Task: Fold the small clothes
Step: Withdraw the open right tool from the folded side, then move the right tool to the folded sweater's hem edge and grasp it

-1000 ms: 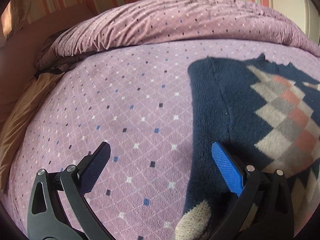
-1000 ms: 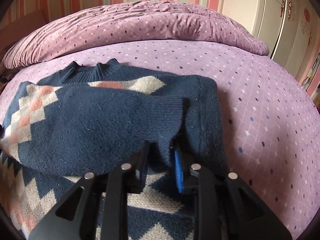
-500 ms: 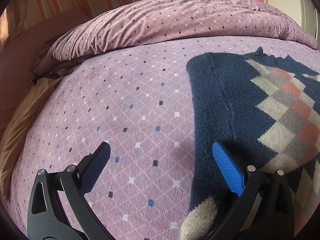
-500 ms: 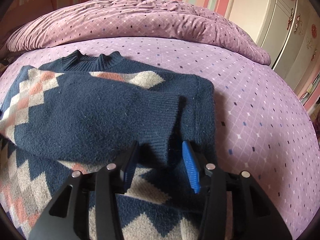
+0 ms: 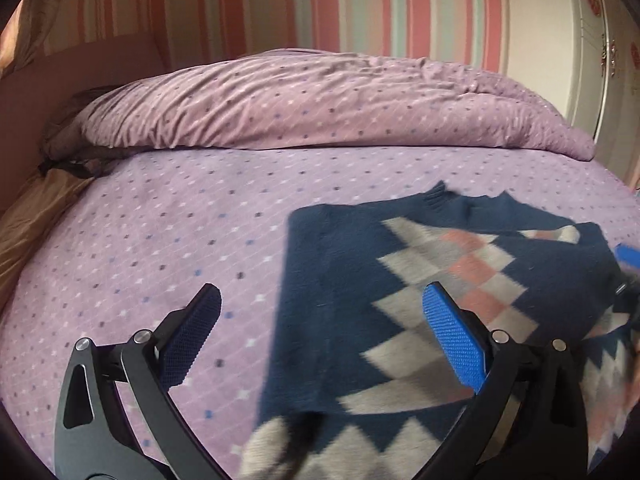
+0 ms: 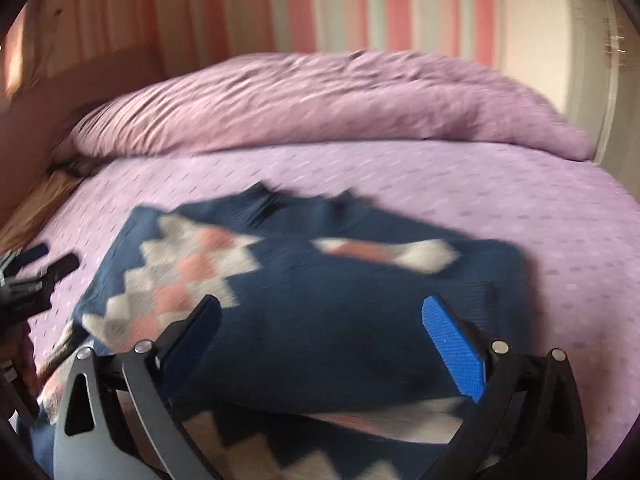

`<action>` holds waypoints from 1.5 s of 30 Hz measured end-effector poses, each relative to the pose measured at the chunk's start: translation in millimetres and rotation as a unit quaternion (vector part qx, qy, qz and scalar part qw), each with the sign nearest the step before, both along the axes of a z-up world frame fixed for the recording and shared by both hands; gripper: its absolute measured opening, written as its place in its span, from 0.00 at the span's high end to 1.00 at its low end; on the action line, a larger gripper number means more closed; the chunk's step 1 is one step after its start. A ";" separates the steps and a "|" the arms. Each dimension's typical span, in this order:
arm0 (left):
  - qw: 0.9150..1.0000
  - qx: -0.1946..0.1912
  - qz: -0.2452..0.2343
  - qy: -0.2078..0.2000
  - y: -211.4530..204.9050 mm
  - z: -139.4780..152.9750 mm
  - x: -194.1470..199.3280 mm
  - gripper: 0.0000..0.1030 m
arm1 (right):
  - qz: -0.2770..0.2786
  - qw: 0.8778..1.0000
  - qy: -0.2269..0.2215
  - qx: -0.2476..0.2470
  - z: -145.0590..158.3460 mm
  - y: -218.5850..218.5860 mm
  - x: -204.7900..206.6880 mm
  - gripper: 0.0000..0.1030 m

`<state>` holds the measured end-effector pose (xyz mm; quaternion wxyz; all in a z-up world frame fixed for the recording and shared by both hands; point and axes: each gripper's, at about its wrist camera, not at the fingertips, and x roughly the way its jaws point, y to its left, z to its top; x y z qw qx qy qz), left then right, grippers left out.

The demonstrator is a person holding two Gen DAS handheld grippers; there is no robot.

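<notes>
Left wrist view: your left claw (image 5: 320, 332) is hanging wide apart w/ nothing between its fingers, above the bed (image 5: 160, 220). Its left finger is sitting over bare purple sheet; its right finger, w/ the blue pad (image 5: 454, 344), is over the sweater (image 5: 340, 280). The sweater, navy w/ a grey, white & pink diamond pattern, is lying flat on the bed in the right half of the frame, collar toward the rolled-up duvet (image 5: 320, 108) at the far end. A blue tip of the right claw (image 5: 628, 256) is peeking in at the right edge, over the sweater; can't tell its state from here. Striped wall (image 5: 320, 4) is running behind the duvet.

Right wrist view (blurry): your right claw (image 6: 320, 334) is also standing wide, gripping nothing, hovering over the sweater (image 6: 320, 320). A navy sleeve is lying folded across the sweater's front, covering part of the pattern. The left claw (image 6: 52, 262) is showing at the left edge, just beside the sweater's side, over the sheet. The duvet (image 6: 320, 108) is lying beyond.
</notes>
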<state>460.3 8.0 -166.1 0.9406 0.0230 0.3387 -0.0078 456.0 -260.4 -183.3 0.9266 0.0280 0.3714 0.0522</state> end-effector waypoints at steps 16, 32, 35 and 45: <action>0.995 -0.032 0.048 0.087 32.2 -55.0 6.1 0.03 | -0.093 0.993 0.069 -0.021 -29.1 -77.5 -24.0 0.02; 0.999 0.019 0.005 -0.040 56.5 24.7 -176.3 0.03 | -0.066 0.997 0.038 -0.007 12.1 -77.5 -185.3 0.02; 0.999 0.011 0.016 -0.032 60.8 25.1 -206.9 0.03 | -0.066 0.997 0.042 -0.008 12.6 -75.4 -214.6 0.02; 0.999 0.012 0.027 -0.023 63.0 27.9 -290.4 0.03 | -0.070 0.995 0.061 -0.041 21.8 -49.8 -295.7 0.02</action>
